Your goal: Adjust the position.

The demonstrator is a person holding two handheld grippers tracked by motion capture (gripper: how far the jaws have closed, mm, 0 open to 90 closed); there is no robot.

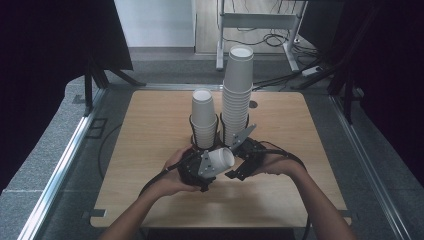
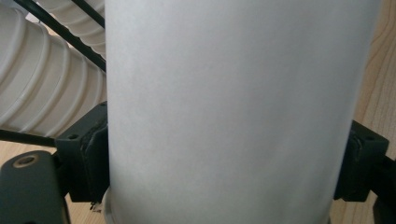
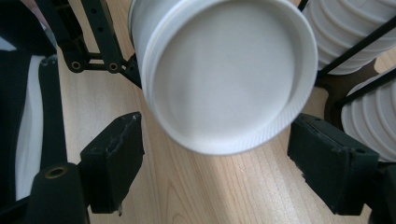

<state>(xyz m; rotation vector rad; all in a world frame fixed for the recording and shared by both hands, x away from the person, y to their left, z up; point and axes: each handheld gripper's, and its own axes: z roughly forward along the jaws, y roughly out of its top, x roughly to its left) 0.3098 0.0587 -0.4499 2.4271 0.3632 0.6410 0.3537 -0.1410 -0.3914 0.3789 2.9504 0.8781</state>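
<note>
From the high view, the left gripper holds a white paper cup sideways above the table, just before two cup stacks; the right gripper sits beside its rim, fingertips hard to make out. In the left gripper view, the cup, cut off by the frame, is clamped between both pads. In the right gripper view, the jaws stand apart, flanking the cup's base without touching.

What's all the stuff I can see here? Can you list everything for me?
Held paper cup: one, white, lying sideways between the left gripper's jaws.
Short cup stack: one, white, in the rack, left side.
Tall cup stack: one, white, in the rack, right side.
Wire rack: one, black, mid-table.
Table: one, light wood.
Desk frame: one, grey, behind the table.
Left gripper: black, shut on the cup.
Right gripper: black, open, facing the cup's base.
</note>
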